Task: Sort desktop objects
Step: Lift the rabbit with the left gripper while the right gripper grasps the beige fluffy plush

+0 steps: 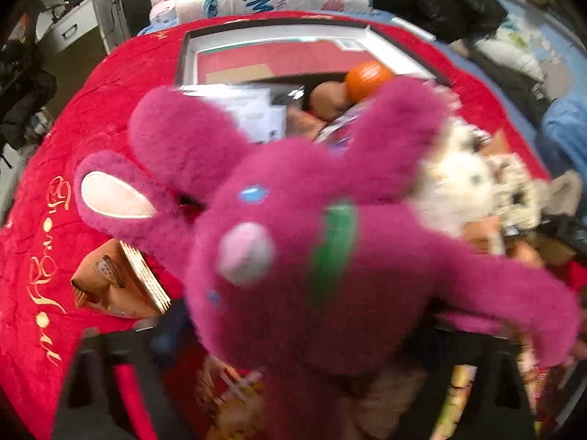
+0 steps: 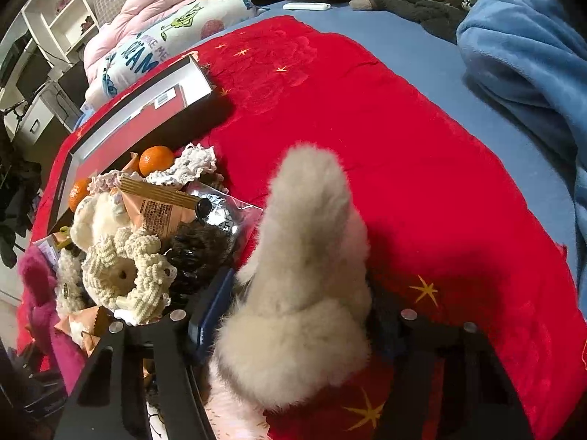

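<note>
A magenta fuzzy plush rabbit point(image 1: 312, 242) is clasped between the left gripper point(image 1: 293, 385) fingers, a cream fluffy plush toy point(image 2: 304, 293) between the right gripper point(image 2: 297, 333) fingers; soft pile could slip free.

From my two wrist feeds I count one magenta plush toy point(image 1: 293, 242) and one cream fluffy plush point(image 2: 304, 275). I see two oranges point(image 2: 156, 159), one open shallow box point(image 2: 121, 117) and one red blanket point(image 2: 403, 146). There are at least two tan snack packets point(image 2: 161, 209), one dark hair claw point(image 2: 190, 275) and several crocheted pieces point(image 2: 124, 275), too tangled for me to number exactly.
</note>
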`<state>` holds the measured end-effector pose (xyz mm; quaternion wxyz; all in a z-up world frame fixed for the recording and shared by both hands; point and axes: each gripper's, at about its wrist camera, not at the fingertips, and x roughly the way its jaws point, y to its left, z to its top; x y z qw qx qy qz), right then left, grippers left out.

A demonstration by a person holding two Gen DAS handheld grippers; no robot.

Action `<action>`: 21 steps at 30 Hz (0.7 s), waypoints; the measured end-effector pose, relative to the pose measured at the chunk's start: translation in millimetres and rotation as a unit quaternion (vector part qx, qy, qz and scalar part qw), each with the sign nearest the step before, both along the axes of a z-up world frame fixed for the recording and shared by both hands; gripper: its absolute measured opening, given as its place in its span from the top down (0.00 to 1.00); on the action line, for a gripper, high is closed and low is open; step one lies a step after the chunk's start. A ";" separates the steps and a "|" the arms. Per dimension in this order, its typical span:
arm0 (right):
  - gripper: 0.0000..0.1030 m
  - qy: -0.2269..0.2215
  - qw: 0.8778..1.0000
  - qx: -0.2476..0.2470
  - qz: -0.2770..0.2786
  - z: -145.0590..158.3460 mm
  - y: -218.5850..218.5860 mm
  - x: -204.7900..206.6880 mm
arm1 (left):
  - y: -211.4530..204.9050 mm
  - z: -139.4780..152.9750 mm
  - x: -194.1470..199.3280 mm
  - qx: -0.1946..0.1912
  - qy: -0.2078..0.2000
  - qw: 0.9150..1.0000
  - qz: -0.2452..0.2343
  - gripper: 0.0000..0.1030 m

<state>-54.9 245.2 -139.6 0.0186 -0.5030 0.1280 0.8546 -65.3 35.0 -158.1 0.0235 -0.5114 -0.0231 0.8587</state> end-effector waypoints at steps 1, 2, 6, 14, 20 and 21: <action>0.39 0.000 1.000 -0.002 -0.001 -0.2 0.4 -0.5 | 2.2 2.6 1.9 -0.008 0.005 1.000 0.000 0.28; 0.39 0.000 1.000 -0.004 -0.003 -0.5 0.4 -1.0 | 5.0 3.5 3.8 -0.015 0.007 1.000 -0.006 0.32; 0.39 -0.001 1.000 -0.007 -0.004 -0.9 0.1 -1.8 | 1.4 9.4 8.4 -0.007 0.010 1.000 -0.002 0.36; 0.44 0.001 1.000 -0.021 -0.013 1.6 1.2 0.8 | 1.0 47.5 19.8 -0.009 0.062 0.998 0.008 0.36; 0.47 0.015 1.000 -0.018 -0.017 12.2 3.8 7.2 | -9.3 67.5 34.7 -0.004 0.084 0.996 0.018 0.36; 0.47 0.019 1.000 -0.014 -0.018 14.5 4.5 8.7 | -12.3 71.9 37.4 0.003 0.090 0.996 0.021 0.36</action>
